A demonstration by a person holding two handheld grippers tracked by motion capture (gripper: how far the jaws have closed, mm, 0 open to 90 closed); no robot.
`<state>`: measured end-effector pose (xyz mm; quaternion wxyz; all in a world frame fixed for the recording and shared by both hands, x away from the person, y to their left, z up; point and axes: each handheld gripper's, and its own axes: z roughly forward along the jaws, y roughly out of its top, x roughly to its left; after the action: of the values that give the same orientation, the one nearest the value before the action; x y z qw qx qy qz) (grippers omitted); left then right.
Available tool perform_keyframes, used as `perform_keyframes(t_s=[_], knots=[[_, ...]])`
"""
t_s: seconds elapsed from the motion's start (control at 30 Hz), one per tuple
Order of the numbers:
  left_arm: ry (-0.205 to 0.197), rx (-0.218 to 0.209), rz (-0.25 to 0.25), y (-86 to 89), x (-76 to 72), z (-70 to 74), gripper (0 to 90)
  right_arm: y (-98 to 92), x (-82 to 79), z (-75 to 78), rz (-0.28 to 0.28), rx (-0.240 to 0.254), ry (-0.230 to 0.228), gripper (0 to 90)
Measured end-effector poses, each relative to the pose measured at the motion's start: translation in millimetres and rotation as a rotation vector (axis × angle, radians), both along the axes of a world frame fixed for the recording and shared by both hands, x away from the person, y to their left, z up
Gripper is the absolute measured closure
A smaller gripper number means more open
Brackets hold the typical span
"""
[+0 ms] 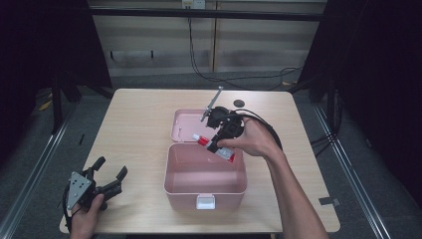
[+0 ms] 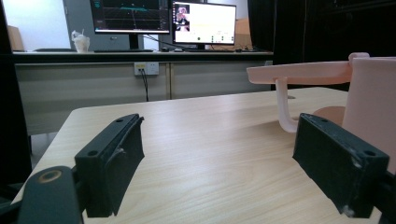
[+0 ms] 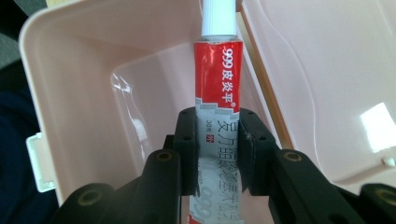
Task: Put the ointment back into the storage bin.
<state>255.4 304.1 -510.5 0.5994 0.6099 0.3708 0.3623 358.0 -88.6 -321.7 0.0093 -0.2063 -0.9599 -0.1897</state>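
A pink plastic box (image 1: 205,188) stands open in the middle of the table, its lid (image 1: 185,125) lying flat behind it. My right gripper (image 1: 219,146) hangs over the box's back right corner, shut on a red and silver ointment tube (image 1: 217,149) with a white cap. In the right gripper view the tube (image 3: 217,79) sticks up between the jaws, above the box's hollow (image 3: 93,88). My left gripper (image 1: 110,174) rests open at the table's front left corner with nothing in it. Its view looks low across the table toward the box wall (image 2: 373,93) and the lid (image 2: 303,72).
The wooden table (image 1: 134,129) has bare room left of the box. A small dark disc (image 1: 239,103) lies near the far edge. The box has a white latch (image 1: 205,201) on its front. Cables run on the floor beyond the table.
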Motion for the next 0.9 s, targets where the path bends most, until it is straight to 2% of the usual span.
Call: perform_keyframes(t_s=[0.17, 0.4, 0.67, 0.9], knots=[[0.0, 0.0, 0.0, 0.0, 0.0, 0.0, 15.8, 14.2, 5.3, -6.5, 0.06, -0.055, 0.01, 72.0], [-0.002, -0.001, 0.0, 0.0, 0.1, -0.1, 15.8, 25.0, 14.4, -19.4, 0.09, -0.09, 0.052, 72.0], [-0.003, -0.003, -0.001, -0.1, 0.2, -0.2, 15.8, 36.2, 17.7, -29.9, 0.144, -0.152, 0.059, 71.9], [-0.003, -0.003, -0.001, -0.1, 0.2, -0.2, 15.8, 44.9, 18.9, -40.5, 0.163, -0.187, 0.062, 71.9]])
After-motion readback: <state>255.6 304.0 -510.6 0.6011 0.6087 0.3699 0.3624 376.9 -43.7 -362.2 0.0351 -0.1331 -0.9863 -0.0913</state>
